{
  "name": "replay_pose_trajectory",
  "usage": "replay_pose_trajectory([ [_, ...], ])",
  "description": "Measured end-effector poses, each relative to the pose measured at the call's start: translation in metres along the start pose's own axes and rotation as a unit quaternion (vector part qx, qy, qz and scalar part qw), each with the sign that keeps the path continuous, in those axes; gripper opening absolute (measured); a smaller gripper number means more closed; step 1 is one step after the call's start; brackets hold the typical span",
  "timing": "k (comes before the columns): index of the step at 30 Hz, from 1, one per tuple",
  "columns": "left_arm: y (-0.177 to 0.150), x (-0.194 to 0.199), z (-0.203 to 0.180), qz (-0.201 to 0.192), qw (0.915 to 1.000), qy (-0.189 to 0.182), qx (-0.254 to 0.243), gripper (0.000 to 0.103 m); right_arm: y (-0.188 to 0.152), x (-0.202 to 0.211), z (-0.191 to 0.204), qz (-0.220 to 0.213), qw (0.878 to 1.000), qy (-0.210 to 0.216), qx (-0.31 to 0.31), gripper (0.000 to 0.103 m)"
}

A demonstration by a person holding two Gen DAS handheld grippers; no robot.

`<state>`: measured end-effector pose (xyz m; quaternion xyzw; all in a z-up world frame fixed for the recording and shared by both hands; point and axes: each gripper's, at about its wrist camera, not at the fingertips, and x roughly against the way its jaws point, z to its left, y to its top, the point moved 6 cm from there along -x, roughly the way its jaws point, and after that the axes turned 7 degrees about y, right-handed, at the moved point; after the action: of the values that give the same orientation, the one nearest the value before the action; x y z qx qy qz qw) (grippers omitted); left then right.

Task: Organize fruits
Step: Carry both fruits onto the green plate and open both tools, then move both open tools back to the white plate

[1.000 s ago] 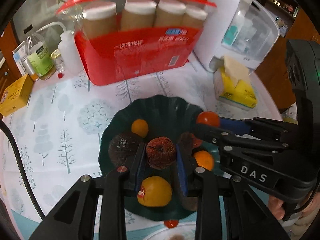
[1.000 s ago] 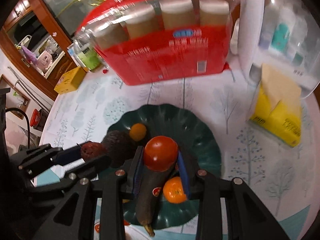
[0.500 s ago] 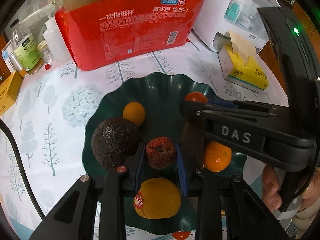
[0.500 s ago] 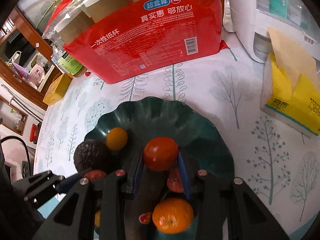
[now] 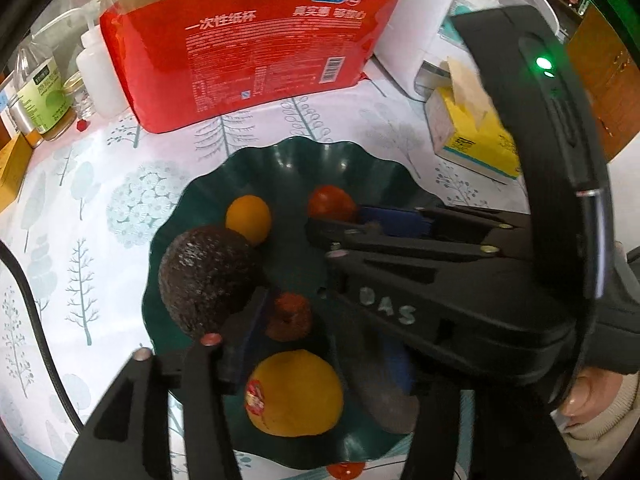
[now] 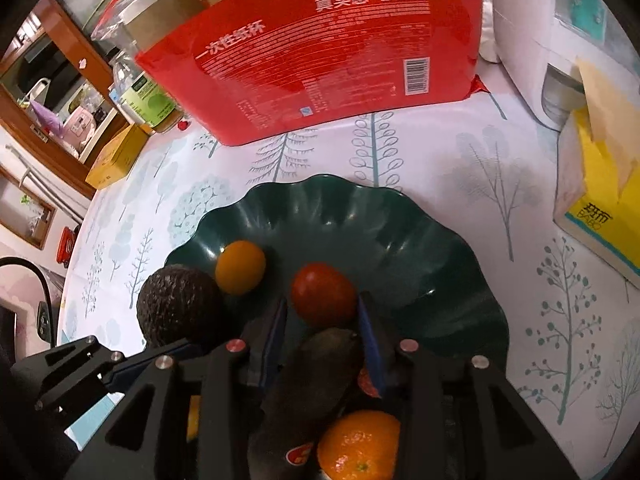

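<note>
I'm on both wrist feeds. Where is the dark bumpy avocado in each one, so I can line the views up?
Left wrist: the avocado sits left of centre on the left side of the green plate.
Right wrist: the avocado is at lower left, on the plate's left edge.
Shared landmark: the small orange fruit just behind it, to its right, in both views.
</note>
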<state>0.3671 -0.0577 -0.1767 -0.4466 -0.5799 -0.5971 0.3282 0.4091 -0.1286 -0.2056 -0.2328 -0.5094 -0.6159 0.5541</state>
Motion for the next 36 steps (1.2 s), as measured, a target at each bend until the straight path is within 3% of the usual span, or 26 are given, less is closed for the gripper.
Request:
replay_pose_trajectory([
  [6, -0.006, 0.007, -0.006, -0.002, 0.9999, 0.009, -0.005, 0.073, -0.001, 0.006, 0.007, -0.012, 1.0, 0.001, 0.016, 0.047],
  [14, -0.017, 0.031, -0.005, -0.016, 0.9997, 0.015, -0.004, 0.081, -0.003, 0.019, 0.008, -0.026, 0.999, -0.014, 0.03, 0.048],
  [36, -0.049, 0.1, 0.022, -0.037, 0.9971, 0.024, 0.063, 0.082, -0.027, 0.083, 0.029, -0.078, 0.996, -0.031, 0.04, 0.048],
])
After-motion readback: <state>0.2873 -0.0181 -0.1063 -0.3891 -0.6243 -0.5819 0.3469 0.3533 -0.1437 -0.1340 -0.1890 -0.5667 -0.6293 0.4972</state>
